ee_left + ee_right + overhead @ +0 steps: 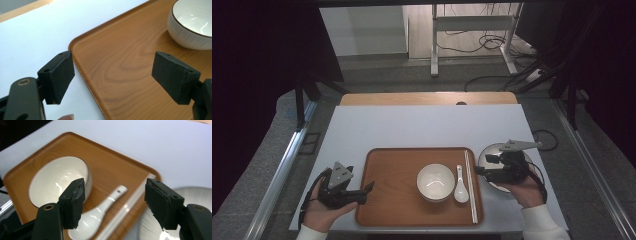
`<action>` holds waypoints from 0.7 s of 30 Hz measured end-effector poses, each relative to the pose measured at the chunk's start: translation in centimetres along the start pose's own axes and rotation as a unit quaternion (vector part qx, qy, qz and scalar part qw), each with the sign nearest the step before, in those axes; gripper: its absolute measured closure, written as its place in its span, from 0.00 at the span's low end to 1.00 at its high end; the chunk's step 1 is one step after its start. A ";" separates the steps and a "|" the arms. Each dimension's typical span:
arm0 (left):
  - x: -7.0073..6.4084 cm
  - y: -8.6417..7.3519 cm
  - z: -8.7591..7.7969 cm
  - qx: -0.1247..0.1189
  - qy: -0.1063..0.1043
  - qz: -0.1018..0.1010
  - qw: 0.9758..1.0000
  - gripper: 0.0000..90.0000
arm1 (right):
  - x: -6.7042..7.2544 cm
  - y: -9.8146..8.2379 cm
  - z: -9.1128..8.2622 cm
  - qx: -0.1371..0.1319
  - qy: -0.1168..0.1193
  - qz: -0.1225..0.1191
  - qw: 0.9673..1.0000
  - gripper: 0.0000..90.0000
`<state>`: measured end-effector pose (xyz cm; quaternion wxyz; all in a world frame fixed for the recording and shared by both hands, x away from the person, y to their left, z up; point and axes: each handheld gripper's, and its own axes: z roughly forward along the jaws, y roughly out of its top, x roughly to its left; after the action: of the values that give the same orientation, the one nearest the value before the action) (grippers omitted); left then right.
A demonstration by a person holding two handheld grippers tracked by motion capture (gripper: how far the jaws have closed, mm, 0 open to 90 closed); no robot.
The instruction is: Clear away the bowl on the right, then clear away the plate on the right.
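A wooden tray point(397, 175) lies on the white table top. On it stand a white bowl point(435, 181), a white spoon point(460, 186) right of the bowl, and a pair of pale chopsticks point(471, 185) along the tray's right side. My left gripper point(369, 192) rests at the tray's left edge, open, its jaws straddling the tray rim point(82, 72) with nothing between them. My right gripper point(482, 166) hovers over a shiny metal dish point(492, 152) just right of the tray, open and empty. In the right gripper view its jaws frame the spoon point(100, 212) and chopsticks point(125, 207).
The white table top point(422, 125) stretches behind the tray, with a wooden strip point(427, 98) at its far edge. Metal rails point(282, 170) run along both sides of the table. Beyond it stand a desk frame point(434, 45) and loose cables point(492, 42) on the floor.
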<state>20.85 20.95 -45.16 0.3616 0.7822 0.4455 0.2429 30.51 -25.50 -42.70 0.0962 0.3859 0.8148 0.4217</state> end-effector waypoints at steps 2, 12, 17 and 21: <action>0.0 0.0 0.0 0.002 0.001 0.001 1.000 0.20 | -0.3 -0.1 -0.2 -0.002 -0.002 0.003 1.000 0.36; 0.4 -0.1 0.1 0.004 0.007 -0.002 1.000 0.20 | -3.5 -0.9 -2.8 -0.017 -0.020 0.039 0.999 0.37; 0.3 -0.2 0.3 0.008 0.005 -0.001 1.000 0.20 | -4.4 -1.3 -3.3 -0.021 -0.029 0.050 0.998 0.37; 0.4 0.0 0.2 0.004 0.005 -0.003 1.000 0.20 | -5.2 -1.6 -3.8 -0.022 -0.043 0.060 0.997 0.37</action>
<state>21.20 21.23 -45.31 0.3567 0.7812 0.4504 0.2441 31.35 -32.06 -42.41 0.1142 0.4499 0.7758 0.4275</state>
